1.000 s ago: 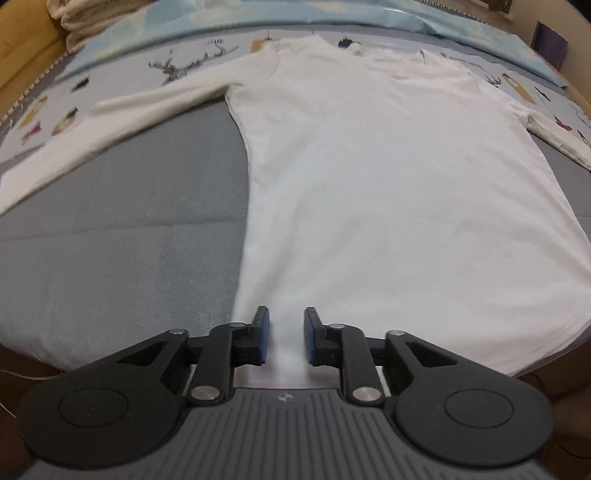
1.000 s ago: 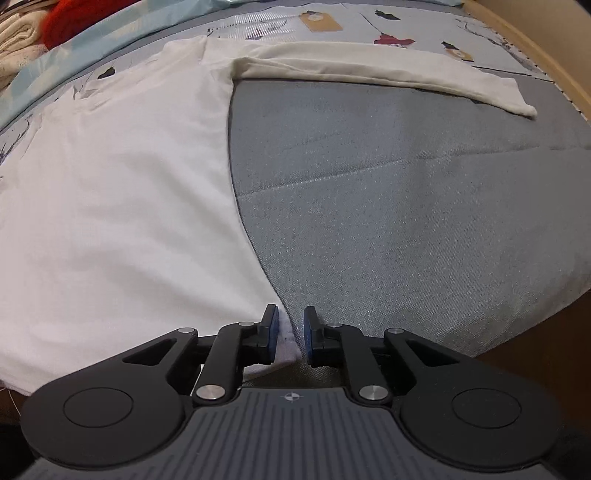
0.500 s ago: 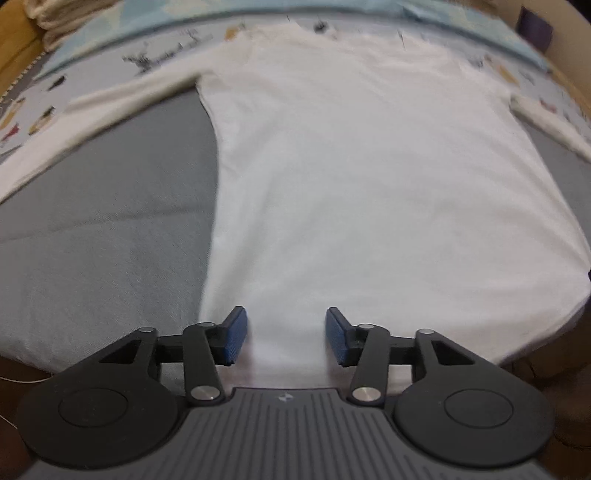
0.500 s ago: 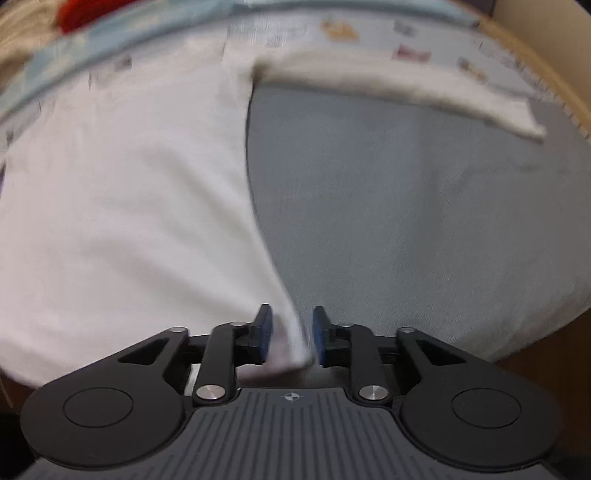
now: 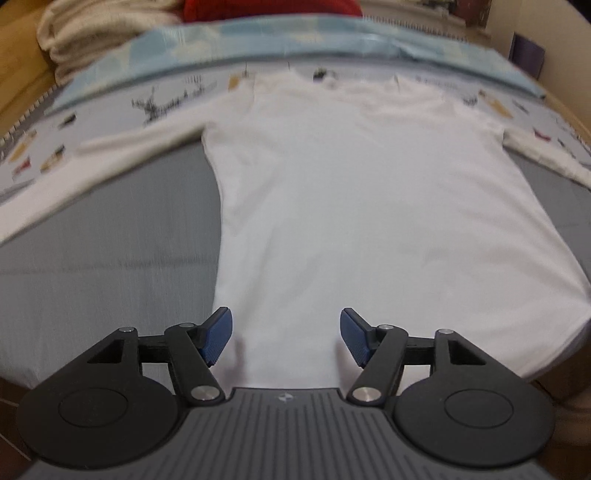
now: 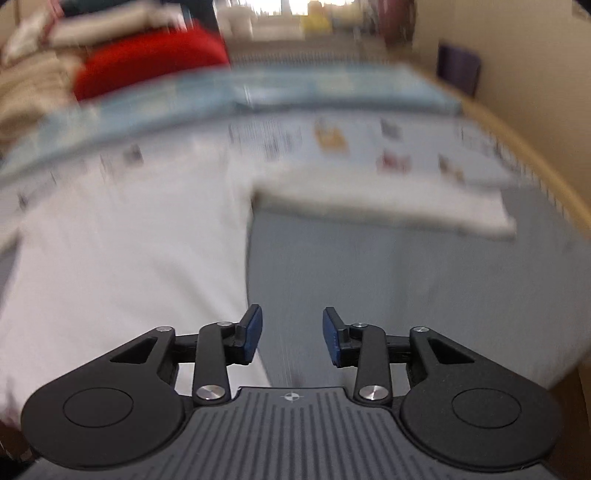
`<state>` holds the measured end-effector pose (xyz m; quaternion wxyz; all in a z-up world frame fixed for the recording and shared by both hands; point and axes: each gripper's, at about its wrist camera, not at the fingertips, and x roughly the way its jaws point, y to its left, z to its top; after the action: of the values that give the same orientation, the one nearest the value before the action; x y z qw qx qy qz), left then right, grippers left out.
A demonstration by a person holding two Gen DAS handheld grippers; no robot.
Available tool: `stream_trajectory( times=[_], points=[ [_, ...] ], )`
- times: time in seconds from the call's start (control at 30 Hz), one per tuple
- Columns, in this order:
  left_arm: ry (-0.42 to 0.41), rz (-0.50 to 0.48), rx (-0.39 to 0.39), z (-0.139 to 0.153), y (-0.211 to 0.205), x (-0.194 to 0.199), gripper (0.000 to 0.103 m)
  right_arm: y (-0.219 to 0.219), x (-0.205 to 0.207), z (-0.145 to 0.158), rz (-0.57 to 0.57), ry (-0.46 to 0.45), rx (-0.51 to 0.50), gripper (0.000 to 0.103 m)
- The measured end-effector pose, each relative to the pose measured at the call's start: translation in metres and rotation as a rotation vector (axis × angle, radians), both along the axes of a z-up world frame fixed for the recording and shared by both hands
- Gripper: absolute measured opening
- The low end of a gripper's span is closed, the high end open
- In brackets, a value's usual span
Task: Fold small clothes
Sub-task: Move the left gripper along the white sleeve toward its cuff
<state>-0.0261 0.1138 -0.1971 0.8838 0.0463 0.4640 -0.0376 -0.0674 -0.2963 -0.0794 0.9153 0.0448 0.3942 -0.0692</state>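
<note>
My left gripper [image 5: 286, 338] & right gripper [image 6: 291, 338]: fingers just been spreading, nothing pinched. White shirt [image 5: 369, 206] lies flat on the grey bed [image 5: 92, 266], sleeves out. Folded clothes [image 5: 92, 33] stacked beyond.

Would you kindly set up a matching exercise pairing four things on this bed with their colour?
Things:
1. shirt
2. mattress cover
3. bundle behind the quilt
4. claw pads

Colours:
A. red
B. dark blue
C. white
D. grey

Pairs: 1-C, 2-D, 3-A, 4-B
</note>
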Motion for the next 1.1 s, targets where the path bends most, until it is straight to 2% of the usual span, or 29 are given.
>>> stream_trajectory(
  times=[0.13,0.17,0.23,0.33,0.4,0.57,0.67,0.73,0.8,0.83,0.9,0.93,0.97,1.1],
  points=[
    [-0.113,-0.001,0.049,0.013,-0.010,-0.005,0.081,-0.008,-0.005,0.045,0.063,-0.233,-0.019,0.058],
    [-0.132,0.004,0.057,0.016,-0.012,-0.006,0.082,-0.010,-0.008,0.053,0.075,-0.288,-0.035,0.063],
    [-0.156,0.010,0.047,0.022,-0.016,-0.008,0.084,-0.016,-0.012,0.058,0.059,-0.353,-0.044,0.066],
    [-0.172,0.047,0.054,0.026,-0.019,-0.008,0.084,-0.031,-0.013,0.059,-0.050,-0.370,0.075,0.066],
    [-0.179,0.073,0.054,0.030,-0.017,-0.006,0.084,-0.035,-0.009,0.056,-0.098,-0.372,0.112,0.066],
    [-0.208,0.181,0.030,0.053,-0.008,0.000,0.084,-0.025,0.000,0.050,-0.069,-0.362,0.100,0.066],
    [-0.173,0.269,0.007,0.067,-0.003,0.007,0.084,-0.020,-0.003,0.049,-0.045,-0.371,0.096,0.066],
    [-0.191,0.288,-0.044,0.071,-0.001,0.007,0.084,-0.019,-0.006,0.051,-0.043,-0.378,0.118,0.066],
    [-0.206,0.271,-0.044,0.067,-0.003,0.007,0.083,-0.021,-0.006,0.053,-0.046,-0.388,0.134,0.066],
    [-0.211,0.253,-0.041,0.061,-0.006,0.007,0.080,-0.022,-0.004,0.052,-0.051,-0.385,0.136,0.066],
    [-0.207,0.203,-0.016,0.047,-0.011,0.010,0.064,-0.022,0.001,0.051,-0.058,-0.377,0.146,0.065],
    [-0.166,0.195,0.003,0.042,-0.014,0.018,0.045,-0.022,0.003,0.050,-0.058,-0.372,0.151,0.064],
    [-0.160,0.185,-0.020,0.041,-0.014,0.020,0.036,-0.021,0.006,0.049,-0.059,-0.366,0.154,0.063],
    [-0.194,0.178,-0.087,0.056,-0.006,0.034,0.035,-0.019,0.015,0.044,-0.065,-0.345,0.146,0.052]
  ],
)
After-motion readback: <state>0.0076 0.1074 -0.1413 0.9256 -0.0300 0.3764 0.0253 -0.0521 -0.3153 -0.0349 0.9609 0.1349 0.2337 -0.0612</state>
